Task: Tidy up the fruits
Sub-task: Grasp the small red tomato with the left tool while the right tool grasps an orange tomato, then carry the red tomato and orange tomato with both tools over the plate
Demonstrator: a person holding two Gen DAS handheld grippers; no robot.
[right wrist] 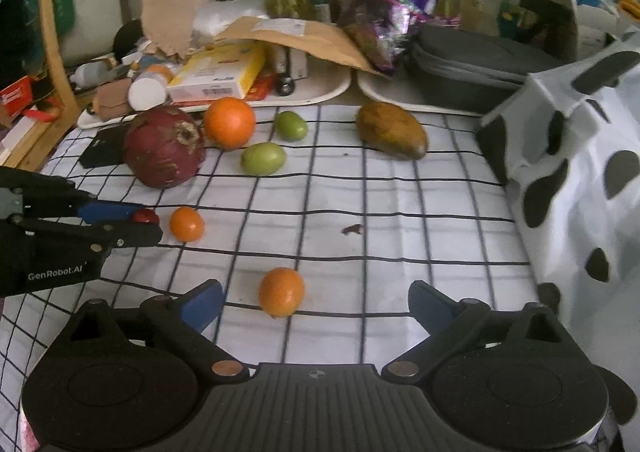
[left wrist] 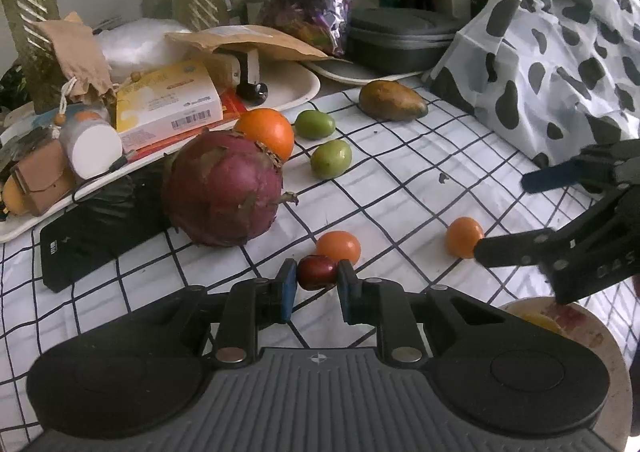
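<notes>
Left tool: the left tool point(left wrist: 317, 279) has its blue pads narrowed onto the small red fruit point(left wrist: 316, 272), both pads look pressed to its sides. A tiny round thing like that rolls, so a pinch across the middle makes sense.
Red fruit: near edge of the table point(left wrist: 400, 180), low at the cloth; I can't tell if it's lifted yet. A small orange fruit point(left wrist: 339, 247) sits just beyond it, nearly touching.
Right tool: the right tool point(right wrist: 316, 302) is spread wide, nothing in it, lined up with another small orange fruit point(right wrist: 281, 292) lying between its fingers but nearer the left one. Looks like it's set to close on that next.
Far group: dragon fruit point(left wrist: 222, 188), big orange point(left wrist: 266, 132) right behind it, two green fruits point(left wrist: 331, 158) just to the right, and a mango point(left wrist: 392, 100) further right, apart from the rest.
Bowl: a dish point(left wrist: 576, 328) at the near right under the right tool, with something yellow and red in it. Probably where the small fruit are headed.
Watch for: the neighbouring orange fruit getting nudged as the red one comes up.
</notes>
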